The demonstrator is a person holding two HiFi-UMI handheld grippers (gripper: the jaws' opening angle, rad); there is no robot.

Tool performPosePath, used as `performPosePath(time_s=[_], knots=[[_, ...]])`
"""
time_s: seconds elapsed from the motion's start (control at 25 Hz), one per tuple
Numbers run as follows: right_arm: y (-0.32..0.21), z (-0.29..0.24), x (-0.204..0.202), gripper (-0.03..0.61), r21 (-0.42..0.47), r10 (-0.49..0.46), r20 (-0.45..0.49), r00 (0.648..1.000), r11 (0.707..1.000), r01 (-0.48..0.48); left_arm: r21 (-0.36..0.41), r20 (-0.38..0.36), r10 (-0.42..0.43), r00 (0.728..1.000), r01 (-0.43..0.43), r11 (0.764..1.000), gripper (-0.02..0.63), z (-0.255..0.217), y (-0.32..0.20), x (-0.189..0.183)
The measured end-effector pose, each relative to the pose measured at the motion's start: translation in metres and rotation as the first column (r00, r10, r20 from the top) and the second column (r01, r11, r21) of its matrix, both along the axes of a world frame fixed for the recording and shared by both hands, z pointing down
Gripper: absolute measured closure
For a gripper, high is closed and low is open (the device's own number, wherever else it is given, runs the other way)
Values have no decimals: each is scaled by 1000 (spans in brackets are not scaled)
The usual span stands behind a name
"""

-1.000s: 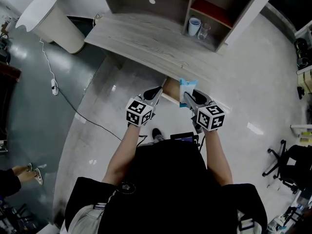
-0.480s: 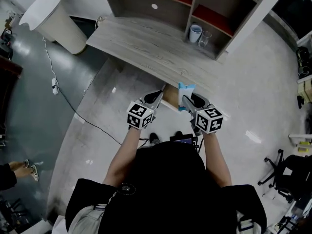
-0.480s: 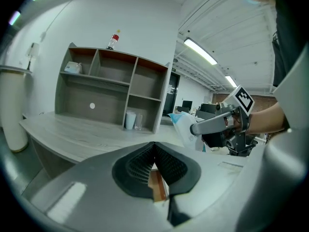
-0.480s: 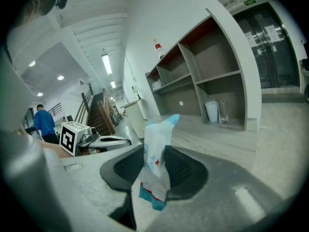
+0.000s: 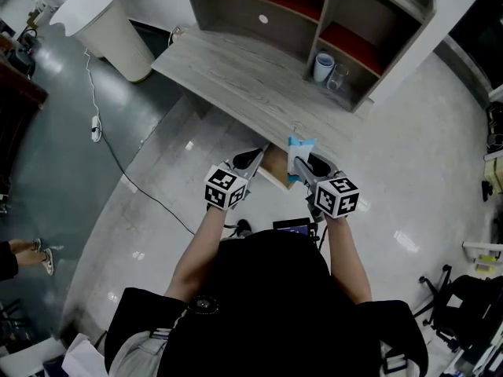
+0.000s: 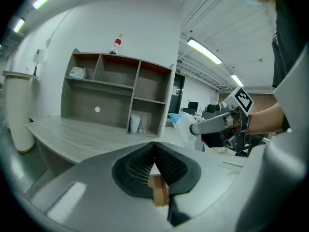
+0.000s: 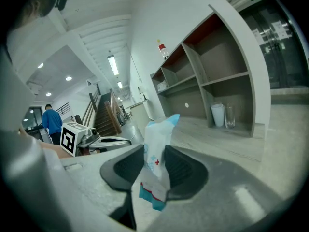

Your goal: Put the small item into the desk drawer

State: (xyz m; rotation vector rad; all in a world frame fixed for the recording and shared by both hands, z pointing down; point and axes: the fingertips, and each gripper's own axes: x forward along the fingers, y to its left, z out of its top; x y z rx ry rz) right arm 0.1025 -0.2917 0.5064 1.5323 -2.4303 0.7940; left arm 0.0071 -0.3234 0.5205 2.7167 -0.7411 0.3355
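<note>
Right now the R gripper has its pads pinching the small item, a white-and-blue packet, held upright. In head view the packet sits mid-frame, just above the open drawer under the desk edge. The L gripper is just left of it, tips pressed together w/ a tan wooden bit of the drawer caught low between them. A cup and a glass stand side by side in the shelf unit, upper right of centre. White bin upper left, cable on the floor at left
</note>
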Motion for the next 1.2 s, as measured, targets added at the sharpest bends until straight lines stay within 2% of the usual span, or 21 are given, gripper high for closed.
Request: performPosePath(time_s=[0.4, 0.76, 1.0, 1.2], knots=[[4, 7, 0, 442, -23, -41, 3, 999, 999, 41, -18, -4, -31, 999, 31, 999, 612, 2, 3, -3], [-1, 23, 1, 442, -64, -117, -54, 992, 991, 113, -36, -9, -53, 999, 53, 998, 612, 9, -3, -8], [-8, 42, -1, 442, -104, -206, -118, 971, 975, 194, -56, 0, -70, 998, 70, 996, 613, 24, -5, -6], [-9, 67, -13, 442, -165, -305, -185, 934, 947, 277, -83, 4, -91, 996, 92, 992, 613, 37, 1, -8]])
